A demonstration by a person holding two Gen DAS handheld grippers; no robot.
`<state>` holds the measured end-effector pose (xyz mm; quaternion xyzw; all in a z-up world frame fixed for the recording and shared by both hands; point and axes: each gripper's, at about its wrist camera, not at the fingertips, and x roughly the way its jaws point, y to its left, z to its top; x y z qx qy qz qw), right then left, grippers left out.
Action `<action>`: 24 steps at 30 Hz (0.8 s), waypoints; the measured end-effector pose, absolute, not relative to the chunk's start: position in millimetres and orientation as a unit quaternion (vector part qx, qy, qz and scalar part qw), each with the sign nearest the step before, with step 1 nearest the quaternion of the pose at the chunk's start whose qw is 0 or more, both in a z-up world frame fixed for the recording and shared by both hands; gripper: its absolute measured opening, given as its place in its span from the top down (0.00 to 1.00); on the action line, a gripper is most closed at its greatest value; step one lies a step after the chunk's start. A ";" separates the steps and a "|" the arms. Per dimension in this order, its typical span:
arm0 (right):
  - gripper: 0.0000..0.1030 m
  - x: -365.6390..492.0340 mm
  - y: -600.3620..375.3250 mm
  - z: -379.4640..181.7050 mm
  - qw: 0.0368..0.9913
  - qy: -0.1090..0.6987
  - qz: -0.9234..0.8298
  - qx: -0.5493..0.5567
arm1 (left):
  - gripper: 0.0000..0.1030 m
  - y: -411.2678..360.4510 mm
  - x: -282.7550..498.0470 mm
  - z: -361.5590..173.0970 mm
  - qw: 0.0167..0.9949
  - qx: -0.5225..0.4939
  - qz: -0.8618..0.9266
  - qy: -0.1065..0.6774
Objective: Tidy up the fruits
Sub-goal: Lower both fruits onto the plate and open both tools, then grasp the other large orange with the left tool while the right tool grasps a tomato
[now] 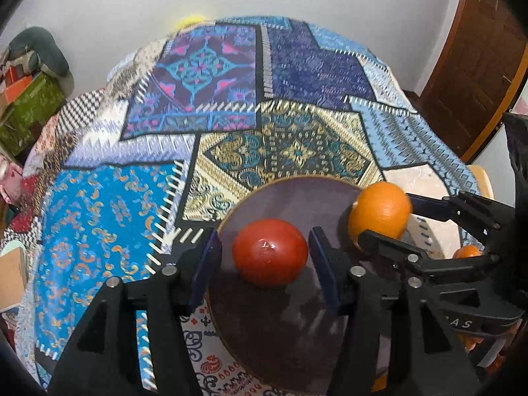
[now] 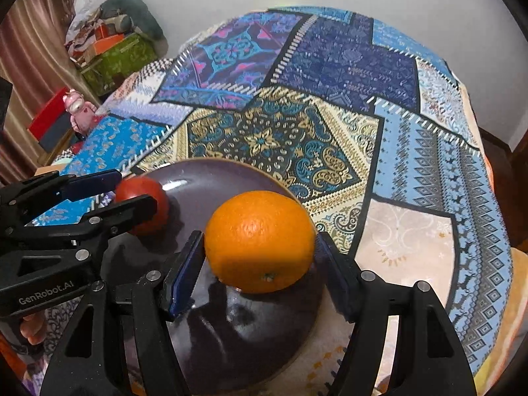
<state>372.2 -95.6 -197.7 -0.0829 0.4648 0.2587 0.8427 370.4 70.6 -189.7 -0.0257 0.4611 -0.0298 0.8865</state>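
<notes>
The left gripper [image 1: 264, 247] stands released, pads clear of the tomato [image 1: 270, 251] resting on the dark plate [image 1: 283, 330]. The right gripper [image 2: 259, 257] clasps the orange [image 2: 259, 241] over that plate, on the patchwork-covered counter [image 1: 231, 99]

Your right gripper [image 2: 259, 250] holds the orange [image 2: 259, 241] over the dark plate [image 2: 211, 178], both pads touching its sides. At nine o'clock, your left gripper [image 2: 132, 191] brackets the tomato [image 2: 147, 186] on the plate; its pads appear just clear. The patchwork cloth [image 2: 330, 115] fills twelve o'clock.
</notes>
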 end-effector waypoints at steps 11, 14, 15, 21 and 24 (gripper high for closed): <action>0.37 331.6 -126.4 -145.6 0.875 0.404 0.252 -0.088 | 0.35 53.7 318.8 -126.4 0.913 0.003 -0.036 0.406; 0.37 315.6 -138.1 -134.1 0.883 0.389 0.249 -0.084 | 0.33 47.5 301.0 -114.8 0.917 0.009 -0.039 0.397; 0.37 307.5 -144.7 -129.4 0.886 0.382 0.247 -0.084 | 0.32 44.9 293.3 -111.2 0.918 0.011 -0.041 0.393; 0.36 276.5 -172.2 -119.8 0.897 0.367 0.238 -0.071 | 0.23 32.7 256.4 -105.8 0.920 0.004 -0.046 0.389; 0.35 264.0 -186.4 -121.5 0.899 0.365 0.231 -0.068 | 0.22 24.3 242.9 -112.9 0.916 -0.002 -0.052 0.399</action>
